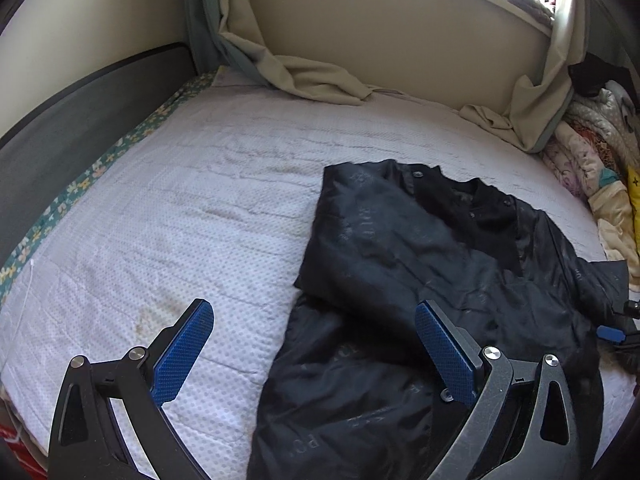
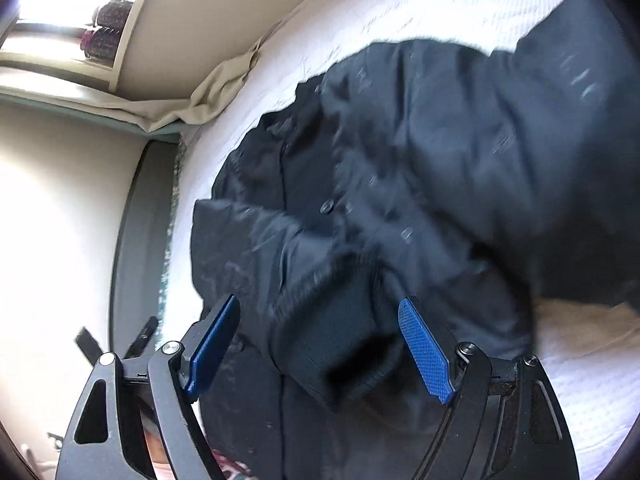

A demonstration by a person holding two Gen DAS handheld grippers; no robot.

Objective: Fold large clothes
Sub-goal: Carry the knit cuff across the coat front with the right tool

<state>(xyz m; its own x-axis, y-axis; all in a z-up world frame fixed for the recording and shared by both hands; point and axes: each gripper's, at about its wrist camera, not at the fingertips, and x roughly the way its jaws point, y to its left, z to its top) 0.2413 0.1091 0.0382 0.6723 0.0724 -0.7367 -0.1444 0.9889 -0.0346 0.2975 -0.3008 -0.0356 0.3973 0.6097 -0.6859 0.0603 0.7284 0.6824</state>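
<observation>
A large black jacket (image 1: 420, 264) with snap buttons lies partly folded on a white bed (image 1: 180, 208). My left gripper (image 1: 314, 316) is open above the bed, its right finger over the jacket's near part. In the right wrist view the jacket (image 2: 420, 160) fills the middle, blurred. My right gripper (image 2: 320, 320) is open, its blue pads on either side of the ribbed cuff (image 2: 340, 328) of a sleeve, not closed on it. The right gripper's tip shows at the right edge of the left wrist view (image 1: 616, 332).
Beige curtains (image 1: 304, 76) hang onto the bed's far side under a window sill. A grey headboard (image 1: 80, 120) runs along the left. A pile of patterned bedding (image 1: 600, 168) sits at the right edge. A beige cloth (image 2: 576, 320) lies by the jacket.
</observation>
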